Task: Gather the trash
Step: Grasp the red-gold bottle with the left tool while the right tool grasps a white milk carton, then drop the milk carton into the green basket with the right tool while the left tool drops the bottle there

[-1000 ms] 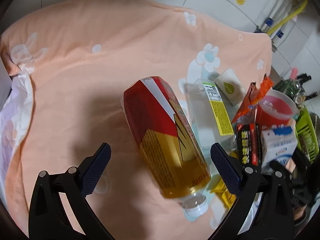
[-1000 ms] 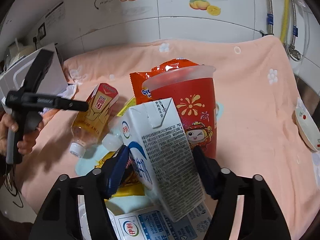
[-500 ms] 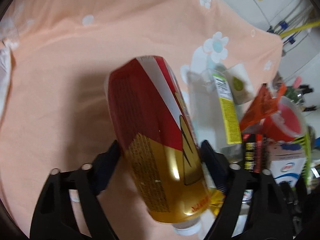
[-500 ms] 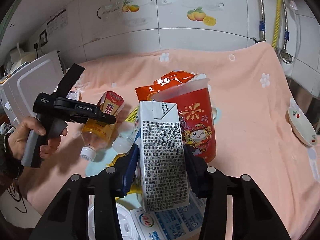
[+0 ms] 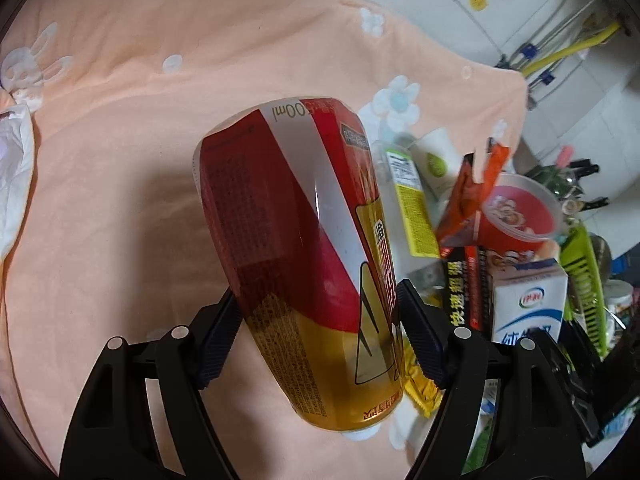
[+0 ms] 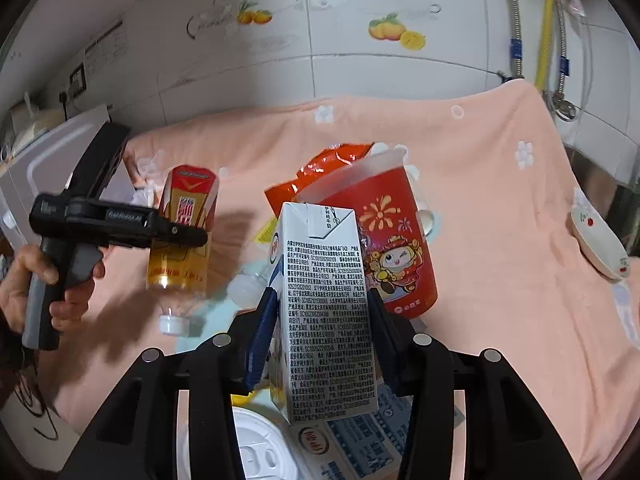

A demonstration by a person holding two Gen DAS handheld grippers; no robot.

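Carton's (image 6: 328, 312) print in right-wrist view only

Red-and-gold labelled drink bottle (image 5: 304, 264), white cap downward, lifted off the peach cloth; white-and-blue milk carton (image 6: 328, 312), upright, printed side facing, raised before red cup (image 6: 392, 248) and orange snack bag (image 6: 320, 172)

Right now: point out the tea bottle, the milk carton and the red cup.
tea bottle (image 5: 304, 264): left wrist view, middle of its red-and-gold label.
milk carton (image 6: 326, 304): right wrist view, printed side panel between the fingers.
red cup (image 6: 396, 252): right wrist view, cartoon print on its wall.
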